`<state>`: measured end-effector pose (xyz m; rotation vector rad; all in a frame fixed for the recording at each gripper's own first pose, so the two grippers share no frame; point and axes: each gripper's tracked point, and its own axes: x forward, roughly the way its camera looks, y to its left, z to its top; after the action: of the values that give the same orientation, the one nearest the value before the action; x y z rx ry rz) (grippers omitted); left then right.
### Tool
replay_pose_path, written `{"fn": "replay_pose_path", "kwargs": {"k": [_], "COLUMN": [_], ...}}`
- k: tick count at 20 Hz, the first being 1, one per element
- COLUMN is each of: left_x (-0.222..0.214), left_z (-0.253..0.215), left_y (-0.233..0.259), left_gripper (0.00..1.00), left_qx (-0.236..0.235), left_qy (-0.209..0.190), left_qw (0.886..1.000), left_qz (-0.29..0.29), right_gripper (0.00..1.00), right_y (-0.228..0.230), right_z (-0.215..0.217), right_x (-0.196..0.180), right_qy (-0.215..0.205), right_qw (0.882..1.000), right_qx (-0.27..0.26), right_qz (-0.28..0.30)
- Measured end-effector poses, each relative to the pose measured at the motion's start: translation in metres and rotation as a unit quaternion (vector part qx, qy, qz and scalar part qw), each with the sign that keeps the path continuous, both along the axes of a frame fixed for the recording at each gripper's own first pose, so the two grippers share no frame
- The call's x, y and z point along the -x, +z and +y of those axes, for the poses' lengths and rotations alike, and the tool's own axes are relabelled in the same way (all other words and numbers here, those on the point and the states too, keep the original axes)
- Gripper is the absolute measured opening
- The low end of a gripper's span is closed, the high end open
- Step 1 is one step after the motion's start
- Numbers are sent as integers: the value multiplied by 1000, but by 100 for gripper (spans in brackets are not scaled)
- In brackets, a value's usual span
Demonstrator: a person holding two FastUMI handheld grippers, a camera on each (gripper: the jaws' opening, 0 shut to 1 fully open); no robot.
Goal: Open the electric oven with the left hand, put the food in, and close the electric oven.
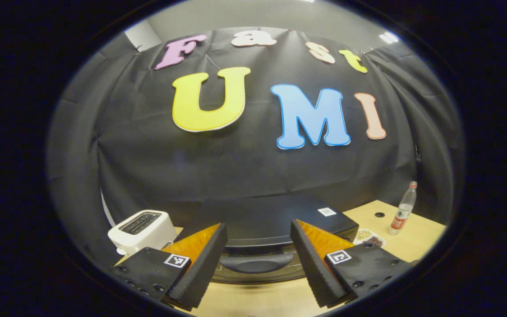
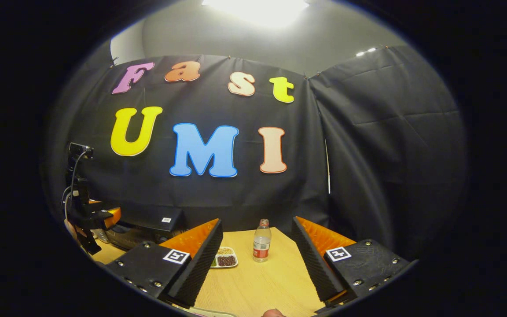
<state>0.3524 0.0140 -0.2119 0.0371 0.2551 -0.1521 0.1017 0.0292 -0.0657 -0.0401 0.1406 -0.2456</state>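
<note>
Black electric oven on the wooden table, door shut, handle straight ahead between the spread fingers of the left gripper (touching nothing). Food tray just right of the oven, plastic bottle beyond, white toaster on the left. Right gripper likewise apart and empty, facing tray and bottle.
</note>
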Motion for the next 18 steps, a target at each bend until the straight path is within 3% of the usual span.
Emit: {"fn": "replay_pose_path", "kwargs": {"k": [8, 9, 11, 16, 17, 18], "left_x": [-20, -19, -14, -6, -3, 3], "left_z": [6, 4, 5, 6, 6, 6], "left_y": [-53, -54, -57, -59, -60, -61], "left_gripper": [100, 92, 100, 100, 91, 100], "left_qx": [-1, -4, -3, 2, 2, 4], "left_qy": [2, -3, -4, 6, 7, 8], "left_qw": [999, 1000, 1000, 1000, 1000, 1000], "left_qz": [36, 30, 25, 24, 25, 24], "right_gripper": [97, 97, 97, 97, 97, 97], "right_y": [-5, -5, -6, -1, 0, 1], "right_z": [17, 18, 22, 29, 28, 28], "right_x": [-4, -5, -6, -4, -3, -2], "right_qy": [-11, -12, -9, 3, 4, 5], "right_qw": [1000, 1000, 1000, 999, 1000, 1000], "right_qx": [19, 19, 19, 29, 29, 28], "right_qz": [18, 18, 19, 15, 13, 11]}}
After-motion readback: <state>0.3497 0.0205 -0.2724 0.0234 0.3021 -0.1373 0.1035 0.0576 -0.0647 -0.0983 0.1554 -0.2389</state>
